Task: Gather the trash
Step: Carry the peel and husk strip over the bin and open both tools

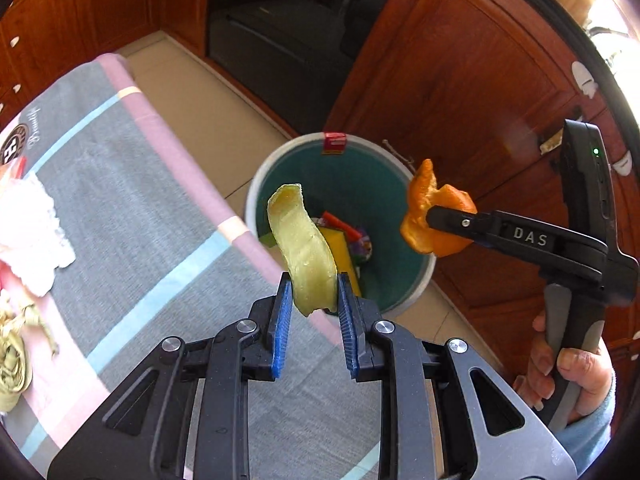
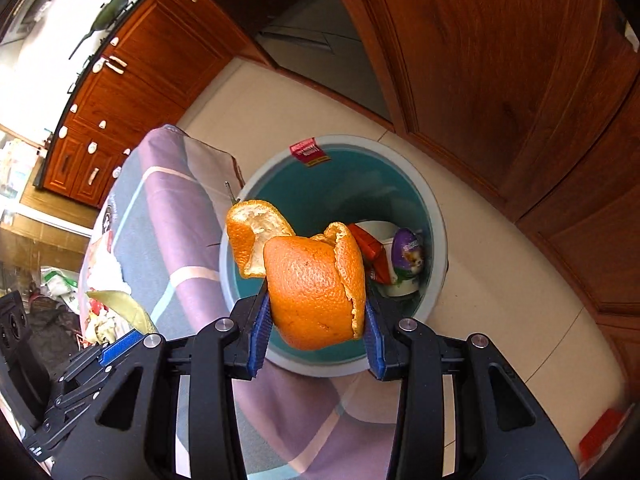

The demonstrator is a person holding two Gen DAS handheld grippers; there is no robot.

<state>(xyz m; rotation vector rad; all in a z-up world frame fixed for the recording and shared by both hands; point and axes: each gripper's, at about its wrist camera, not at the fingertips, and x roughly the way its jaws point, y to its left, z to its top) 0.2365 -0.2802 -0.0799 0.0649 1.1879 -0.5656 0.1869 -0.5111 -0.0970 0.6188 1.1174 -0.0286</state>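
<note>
My left gripper is shut on a curled yellow-green peel, held over the table's edge beside the round bin. My right gripper is shut on a large orange peel, hanging above the bin. In the left wrist view the right gripper shows from the side with the orange peel over the bin's right rim. The green peel and the left gripper's blue pad show at the lower left of the right wrist view.
The bin holds a red wrapper, a purple egg-shaped pack and a yellow sponge. A striped cloth covers the table, with white tissue and green scraps on it. Wooden cabinets stand behind the bin.
</note>
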